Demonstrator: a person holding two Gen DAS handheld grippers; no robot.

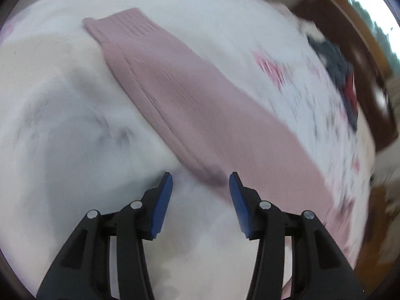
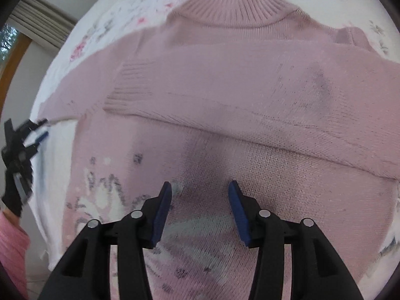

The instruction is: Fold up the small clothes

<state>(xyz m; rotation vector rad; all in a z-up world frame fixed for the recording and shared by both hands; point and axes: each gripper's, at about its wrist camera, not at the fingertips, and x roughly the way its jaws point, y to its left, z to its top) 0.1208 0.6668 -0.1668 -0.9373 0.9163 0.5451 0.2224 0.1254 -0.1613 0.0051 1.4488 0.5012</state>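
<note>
A small pink knitted sweater [image 2: 225, 80] lies flat on a white flowered bedsheet [image 2: 120, 12], ribbed collar at the top. One sleeve [image 2: 190, 92] is folded across the chest, its ribbed cuff toward the left. A grey and white pattern marks the lower front. My right gripper [image 2: 200, 187] hovers open just above the sweater's body, nothing between its fingers. In the left wrist view a pink sleeve [image 1: 180, 95] runs diagonally over the sheet; my left gripper [image 1: 201, 177] stands open at its edge, holding nothing. The left gripper [image 2: 37, 131] also shows at the right wrist view's left edge.
A dark heap of blue and red clothes [image 1: 342, 75] lies at the bed's far right edge. Behind it stand a dark wooden headboard [image 1: 350, 32] and a window [image 1: 375, 12]. A pink sleeve of the person [image 2: 11, 245] shows at lower left.
</note>
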